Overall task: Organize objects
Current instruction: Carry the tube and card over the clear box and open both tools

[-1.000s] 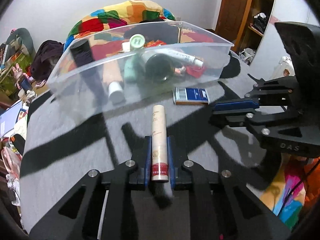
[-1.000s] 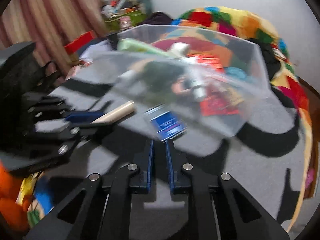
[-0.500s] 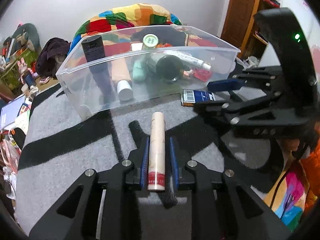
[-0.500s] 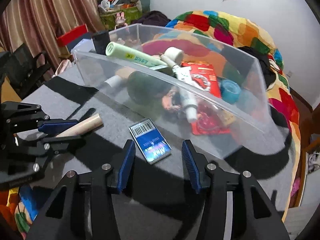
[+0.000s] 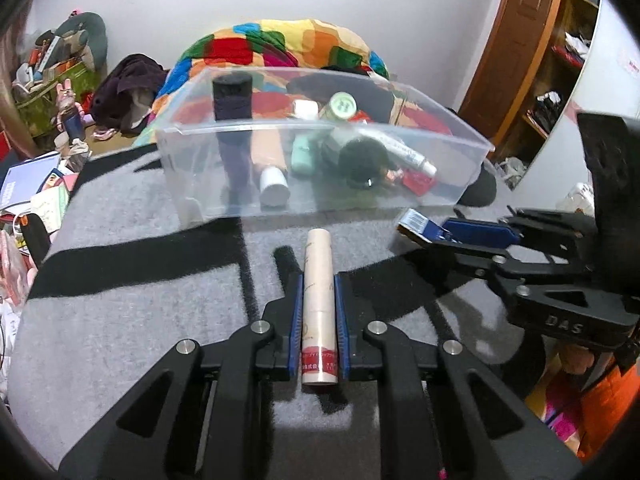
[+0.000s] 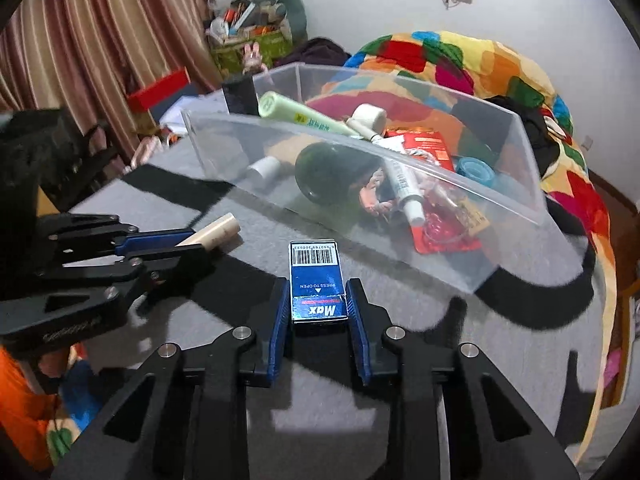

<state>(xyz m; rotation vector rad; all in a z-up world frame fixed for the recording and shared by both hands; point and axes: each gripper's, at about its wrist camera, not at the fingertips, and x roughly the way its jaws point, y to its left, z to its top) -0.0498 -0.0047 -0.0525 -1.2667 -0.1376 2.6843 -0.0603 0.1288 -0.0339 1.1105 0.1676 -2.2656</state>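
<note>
My left gripper (image 5: pixel 317 280) is shut on a beige cosmetic tube (image 5: pixel 318 292) and holds it just above the grey table, in front of a clear plastic bin (image 5: pixel 280 200). The bin holds several bottles and tubes. My right gripper (image 6: pixel 318 288) is closed around a small blue Max box (image 6: pixel 316 280) with a barcode. The box looks lifted off the table. In the left wrist view the right gripper (image 5: pixel 432 232) shows at right with the blue box (image 5: pixel 416 222). In the right wrist view the left gripper (image 6: pixel 188 242) shows at left with the tube (image 6: pixel 216 232).
The grey cloth with black stripes (image 5: pixel 120 280) covers the table. The bin (image 6: pixel 500 256) stands at its far side. A colourful quilt (image 6: pixel 480 60) lies behind. Clutter (image 5: pixel 40 184) sits off the left edge, and a wooden shelf (image 5: pixel 540 60) stands at right.
My right gripper opened, moved onto the blue box and closed around it; the box is now lifted. My left gripper kept hold of the tube and drew back slightly from the bin.
</note>
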